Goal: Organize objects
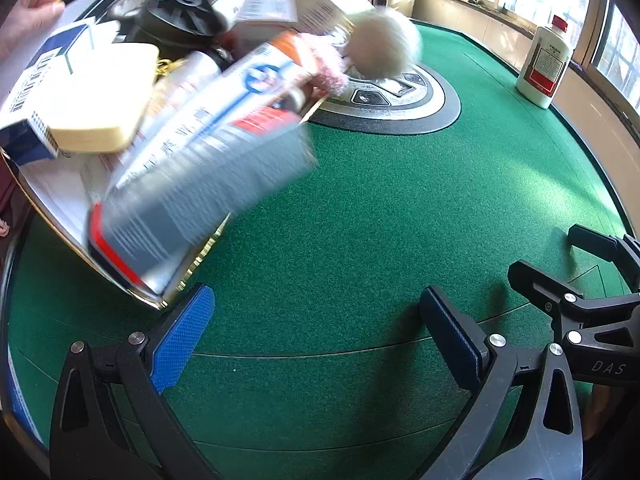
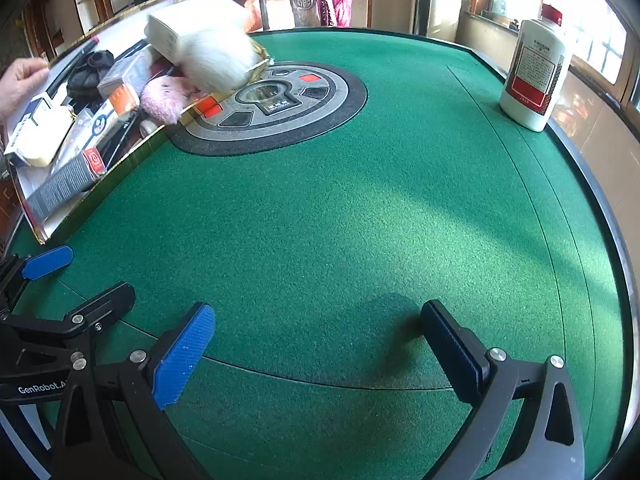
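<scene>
A gold-rimmed tray (image 1: 188, 276) (image 2: 132, 152) is tilted over the left of the green table, and a person's hand (image 1: 28, 12) (image 2: 20, 80) holds its far edge. Inside lie a blurred grey-and-red box (image 1: 192, 184) (image 2: 60, 184), a white fluffy ball (image 1: 384, 40) (image 2: 216, 60), a pink fluffy piece (image 1: 328, 68) (image 2: 160, 100), a blue-and-white box (image 1: 36, 80), a cream block (image 1: 96, 100) and a black round item (image 1: 180, 8). My left gripper (image 1: 316, 304) (image 2: 80, 280) is open above bare felt beside the tray's near corner. My right gripper (image 2: 318, 316) (image 1: 560, 256) is open too, holding nothing.
A white bottle with a red label and red cap (image 1: 544, 60) (image 2: 534, 72) stands at the table's far right edge. A round grey control panel (image 1: 392, 100) (image 2: 276, 100) sits in the table's centre, under the tray's far end. Windows line the right wall.
</scene>
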{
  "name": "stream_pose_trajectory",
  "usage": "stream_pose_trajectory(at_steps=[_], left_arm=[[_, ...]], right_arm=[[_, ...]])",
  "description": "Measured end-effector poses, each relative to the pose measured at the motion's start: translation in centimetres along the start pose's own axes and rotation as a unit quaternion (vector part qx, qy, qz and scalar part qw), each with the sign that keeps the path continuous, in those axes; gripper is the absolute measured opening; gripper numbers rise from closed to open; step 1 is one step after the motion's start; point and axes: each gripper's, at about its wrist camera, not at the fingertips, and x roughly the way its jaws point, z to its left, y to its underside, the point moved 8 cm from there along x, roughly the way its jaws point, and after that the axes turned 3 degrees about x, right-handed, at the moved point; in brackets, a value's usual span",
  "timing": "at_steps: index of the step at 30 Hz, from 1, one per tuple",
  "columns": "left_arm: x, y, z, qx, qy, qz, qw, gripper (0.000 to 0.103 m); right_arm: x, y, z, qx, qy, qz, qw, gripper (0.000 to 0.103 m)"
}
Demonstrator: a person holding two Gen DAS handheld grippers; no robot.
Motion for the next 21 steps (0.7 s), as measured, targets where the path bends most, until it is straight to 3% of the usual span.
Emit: stream_pose_trajectory(at_steps=[13,16,21], left_arm=[[-13.0,-5.6,7.8,-0.001,-0.001,-0.001,1.0,0.103],[-14.0,-6.2,8.3,-0.001,-0.001,-0.001,1.0,0.103],[-18.9,-8.5,11.7,0.0,-0.001,-0.001,1.0,0.103]], right_arm=[[-0.2,-0.3,0.0,0.006,-0.008,-0.003,1.0,0.103],[-0.2,-0.2,0.1,0.006,-0.008,-0.002,1.0,0.103],[-0.2,-0.3,0.0,0.007,-0.01,-0.003,1.0,0.103]])
